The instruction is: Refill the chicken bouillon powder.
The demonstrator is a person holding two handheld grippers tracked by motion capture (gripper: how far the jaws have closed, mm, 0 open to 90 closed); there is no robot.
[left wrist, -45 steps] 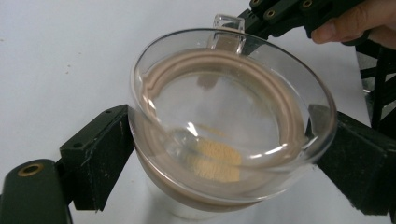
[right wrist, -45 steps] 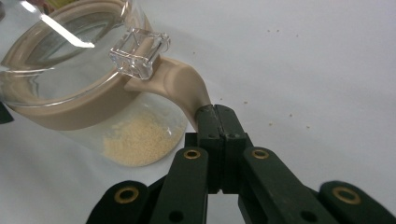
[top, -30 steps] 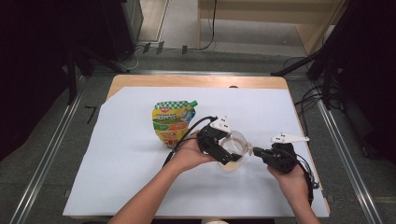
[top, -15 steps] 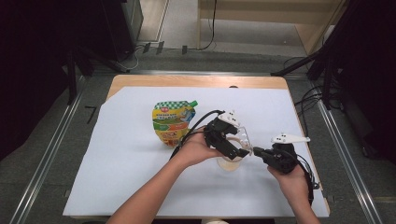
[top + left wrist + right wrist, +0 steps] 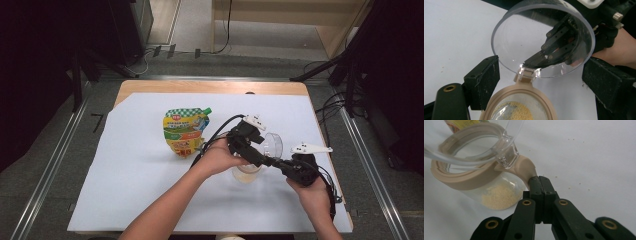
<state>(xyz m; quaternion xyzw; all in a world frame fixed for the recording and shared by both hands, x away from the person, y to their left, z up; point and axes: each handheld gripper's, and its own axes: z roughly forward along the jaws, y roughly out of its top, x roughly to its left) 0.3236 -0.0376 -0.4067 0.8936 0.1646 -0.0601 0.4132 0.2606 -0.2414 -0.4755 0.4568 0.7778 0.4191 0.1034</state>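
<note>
My right tool (image 5: 539,185) is pinching the jar's beige handle (image 5: 525,168) steady while my open left tool (image 5: 544,82) is clearing the raised clear lid (image 5: 541,37).

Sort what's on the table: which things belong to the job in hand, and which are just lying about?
In the job:
- jar with beige rim and yellow grains
- clear lid, flipped open
- right gripper, shut on the jar's beige handle tab
- left gripper, at the jar

Lying about:
- printed pouch on the white sheet

The raised clear lid (image 5: 271,145) blocked the jar (image 5: 246,172) from behind; the pouch (image 5: 186,131) stood well left, with open paper (image 5: 125,165) between.
</note>
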